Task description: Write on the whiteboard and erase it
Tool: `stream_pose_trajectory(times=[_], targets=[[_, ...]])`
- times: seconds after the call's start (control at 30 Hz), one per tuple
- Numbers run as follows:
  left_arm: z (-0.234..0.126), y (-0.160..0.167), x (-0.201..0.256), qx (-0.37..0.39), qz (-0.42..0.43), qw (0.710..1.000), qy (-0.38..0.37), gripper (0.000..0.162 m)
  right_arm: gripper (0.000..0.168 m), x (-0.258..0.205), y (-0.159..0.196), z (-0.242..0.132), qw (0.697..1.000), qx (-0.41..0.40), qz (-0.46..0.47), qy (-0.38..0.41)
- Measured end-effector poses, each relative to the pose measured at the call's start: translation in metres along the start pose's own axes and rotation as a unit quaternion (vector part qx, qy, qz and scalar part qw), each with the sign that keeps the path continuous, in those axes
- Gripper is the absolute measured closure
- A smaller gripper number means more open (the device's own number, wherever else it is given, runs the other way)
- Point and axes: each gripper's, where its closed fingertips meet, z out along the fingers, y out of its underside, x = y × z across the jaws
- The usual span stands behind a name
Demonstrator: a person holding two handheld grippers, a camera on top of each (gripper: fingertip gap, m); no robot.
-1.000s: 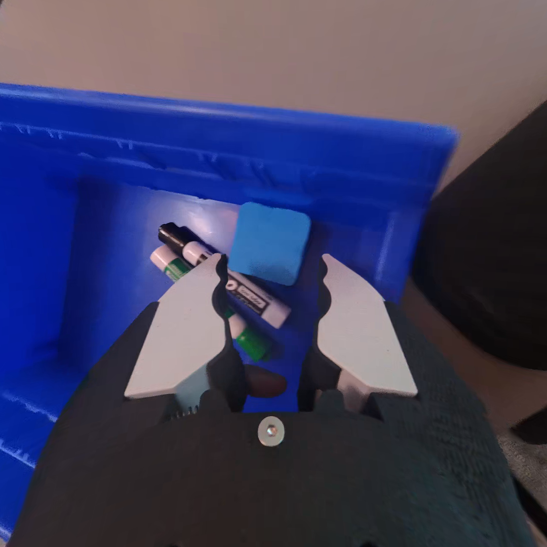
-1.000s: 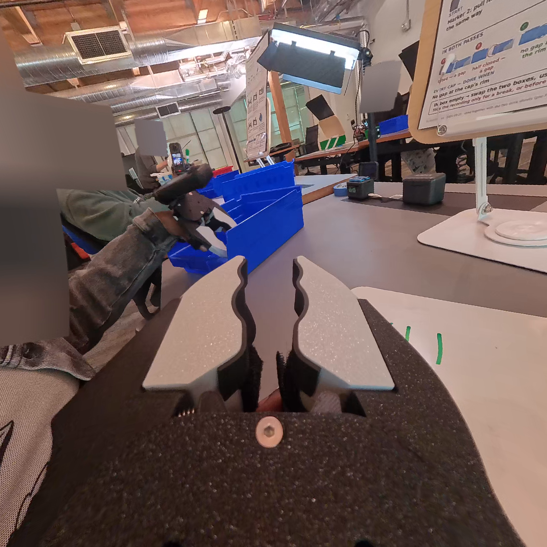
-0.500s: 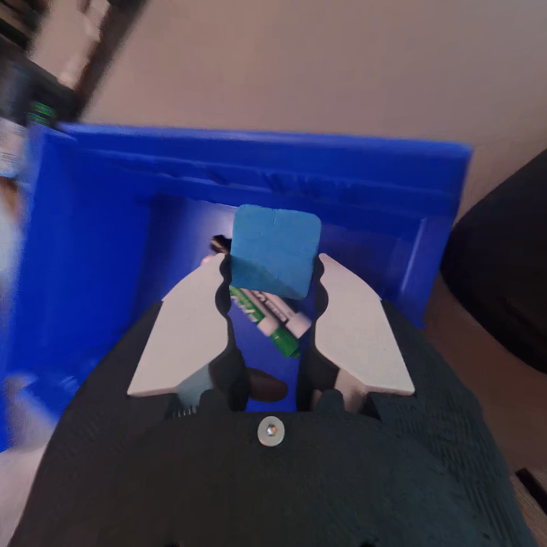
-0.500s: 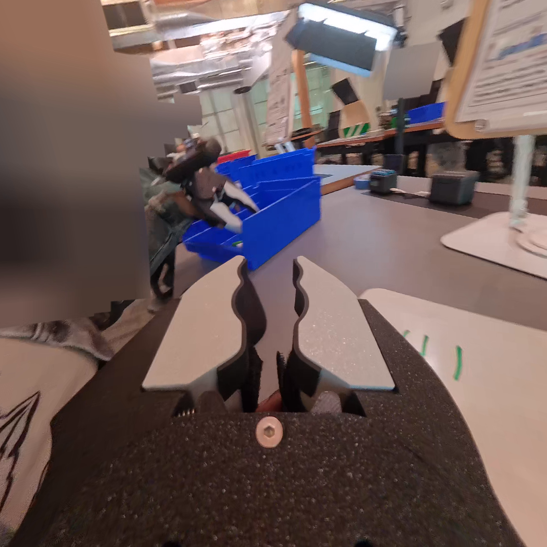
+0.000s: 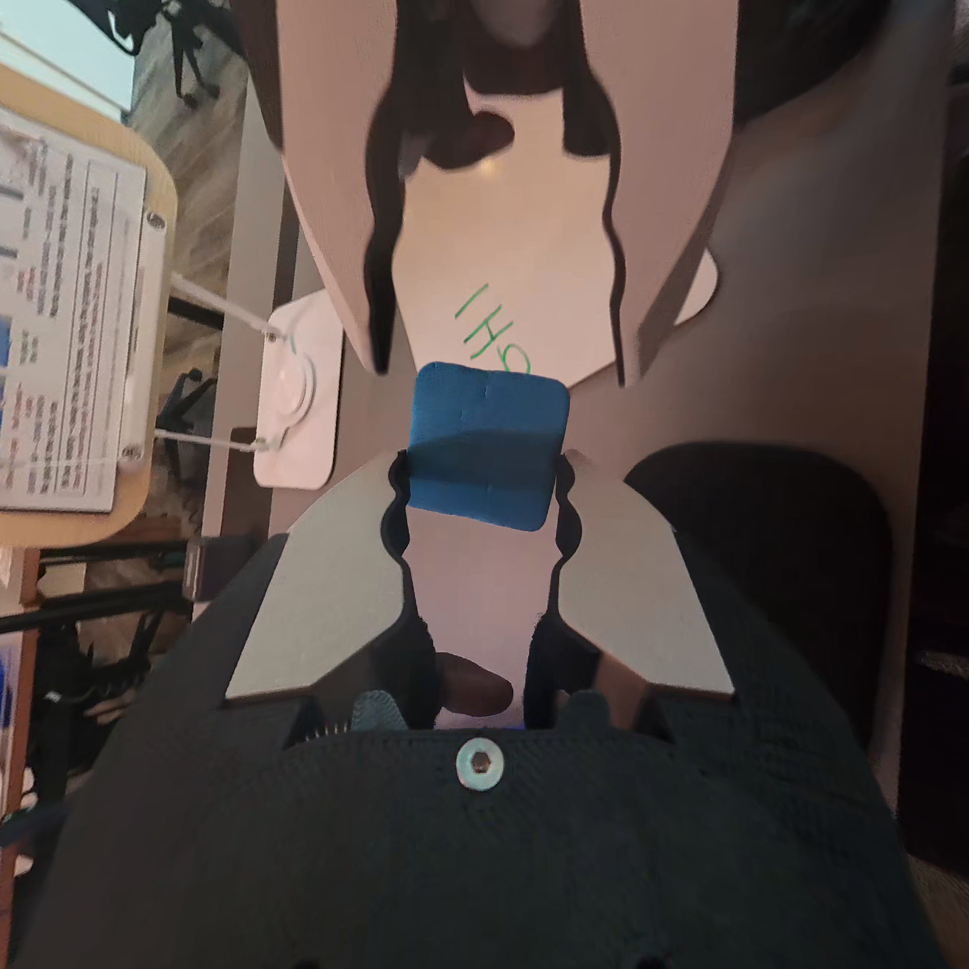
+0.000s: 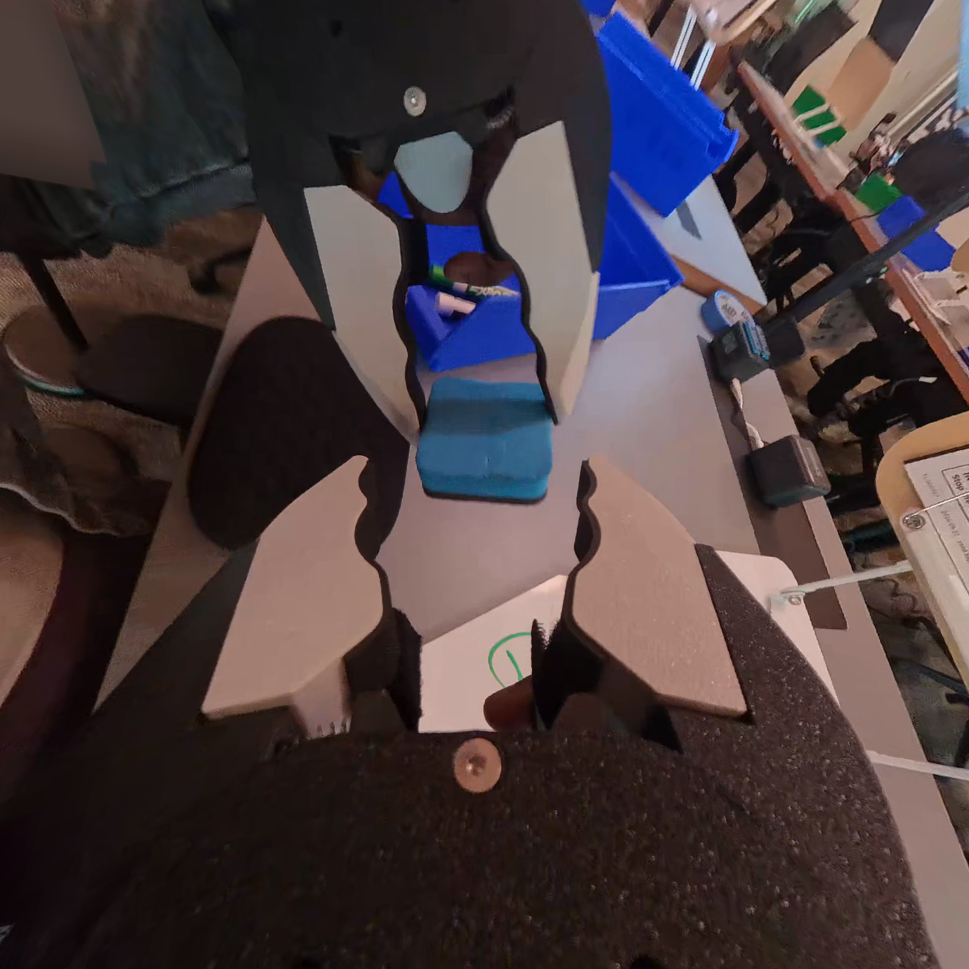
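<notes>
My left gripper (image 5: 482,461) is shut on a blue eraser (image 5: 487,419), held by its sides above the grey table. In the right wrist view the left gripper (image 6: 487,417) comes in from the top with the eraser (image 6: 485,456) at its tips. My right gripper (image 6: 474,472) is open and empty, facing the left one tip to tip. The eraser's near end sits just at its open fingertips. In the left wrist view the right gripper (image 5: 498,375) hangs over the whiteboard (image 5: 524,220). The board bears green writing (image 5: 487,330) and also shows under the right gripper (image 6: 461,660).
A blue bin (image 6: 472,341) with markers (image 6: 461,288) stands behind the left gripper, with more blue bins (image 6: 660,115) beyond. A black round pad (image 6: 293,430) lies to the left. A sign stand's white base (image 5: 299,398), a tape roll (image 6: 726,314) and black boxes (image 6: 786,472) line the table's side. My left and right fingertips are right by each other.
My left gripper closed on the eraser in the bin, lifted it out and carried it over to the whiteboard. My right gripper opened wide and turned to face it.
</notes>
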Motion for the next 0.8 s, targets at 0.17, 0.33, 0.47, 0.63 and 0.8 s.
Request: stream_pose_trajectory(times=[0.17, 0.33, 0.47, 0.63, 0.8], targets=[[0.023, -0.02, 0.007, 0.044, 0.008, 0.999, 0.027, 0.108, 0.111, -0.001, 0.027, 0.001, 0.999, -0.041, -0.011, 0.008], [0.052, -0.026, -0.004, 0.092, -0.097, 0.991, 0.009, 0.106, 0.111, 0.018, 0.086, -0.019, 0.993, -0.08, 0.072, 0.037], [0.109, 0.007, -0.015, 0.09, -0.254, 0.963, 0.023, 0.146, 0.111, 0.01, 0.151, -0.019, 0.979, -0.099, 0.178, 0.008], [0.156, 0.055, -0.01, -0.012, -0.299, 0.953, 0.037, 0.157, 0.105, -0.005, 0.193, -0.011, 0.957, -0.16, 0.241, -0.027], [0.164, 0.07, -0.001, -0.043, -0.291, 0.955, 0.042, 0.161, 0.102, 0.0, 0.182, -0.007, 0.949, -0.171, 0.259, -0.044]])
